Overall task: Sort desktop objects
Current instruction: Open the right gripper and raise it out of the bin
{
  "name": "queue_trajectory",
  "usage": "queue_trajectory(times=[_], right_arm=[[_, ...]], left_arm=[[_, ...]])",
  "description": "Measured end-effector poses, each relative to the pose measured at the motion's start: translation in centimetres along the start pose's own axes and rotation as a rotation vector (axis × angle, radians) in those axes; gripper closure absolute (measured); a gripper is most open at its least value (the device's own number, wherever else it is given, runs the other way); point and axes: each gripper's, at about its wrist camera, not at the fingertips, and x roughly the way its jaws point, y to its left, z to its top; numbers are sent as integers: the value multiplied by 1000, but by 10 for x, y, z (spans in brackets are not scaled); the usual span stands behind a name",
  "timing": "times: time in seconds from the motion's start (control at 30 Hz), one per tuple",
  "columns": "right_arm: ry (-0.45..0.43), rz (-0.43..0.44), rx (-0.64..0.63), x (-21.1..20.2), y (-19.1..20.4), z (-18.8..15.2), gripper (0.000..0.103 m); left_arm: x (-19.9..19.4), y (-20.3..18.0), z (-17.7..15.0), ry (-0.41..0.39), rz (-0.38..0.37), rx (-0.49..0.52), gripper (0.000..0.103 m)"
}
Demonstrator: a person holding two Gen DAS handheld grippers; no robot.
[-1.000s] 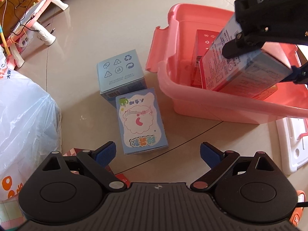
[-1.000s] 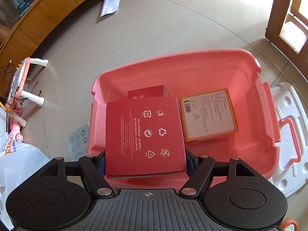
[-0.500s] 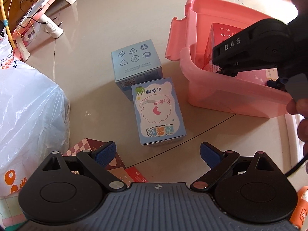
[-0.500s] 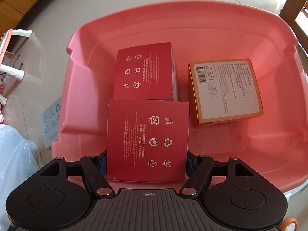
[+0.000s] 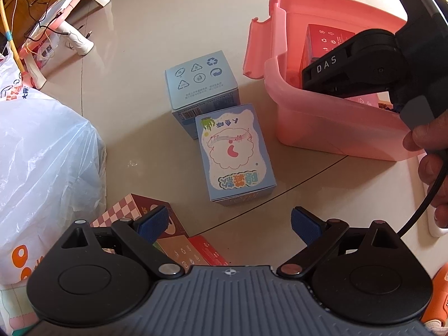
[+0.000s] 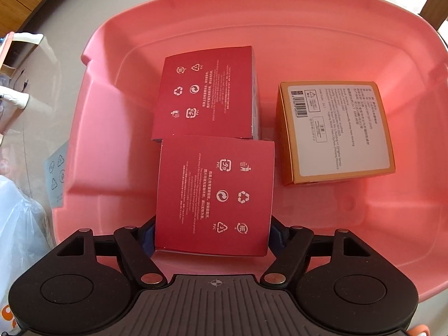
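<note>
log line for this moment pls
right gripper: shut on red box, low in pink bin | left gripper: open, above blue cartoon box

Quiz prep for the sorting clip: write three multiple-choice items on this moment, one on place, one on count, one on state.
1. Where is the orange-edged box? A in the pink bin B on the floor C in the plastic bag
2. How many red boxes are in the bin? A one B two C four
3. The left hand-held gripper is: A holding a box B open C shut

Key: A, bin walls surround it; B, a far red box plus the near red box in the right hand-held gripper; B, blue pads apart, nothing between.
</note>
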Motion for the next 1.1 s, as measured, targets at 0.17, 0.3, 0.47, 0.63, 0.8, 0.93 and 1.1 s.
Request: queue_trajectory(times=[0.17, 0.3, 0.47, 0.63, 0.8, 0.93, 1.1], right_arm=[[-38, 9, -25, -16, 3, 0, 23], [-97, 18, -43, -39, -1, 0, 18], [-185, 17, -120, -76, -12, -7, 11], [-310, 17, -213, -126, -38, -16, 7], [-479, -33, -278, -171, -69, -37, 0], [-587, -52, -280, -199, -96, -59, 0], [-738, -27, -201, -224, -145, -93, 0]], left_arm=[[-3, -1, 0, -6, 4, 2, 7], [-7, -5, -1, -9, 4, 7, 7], [-16, -12, -4, -24, -6, 8, 7], [-27, -26, -9, -42, -2, 27, 7], [-39, -43, -19, -54, -9, 44, 7], [-49, -61, -29, -63, -15, 71, 7], [-64, -84, -41, -95, -16, 141, 7]])
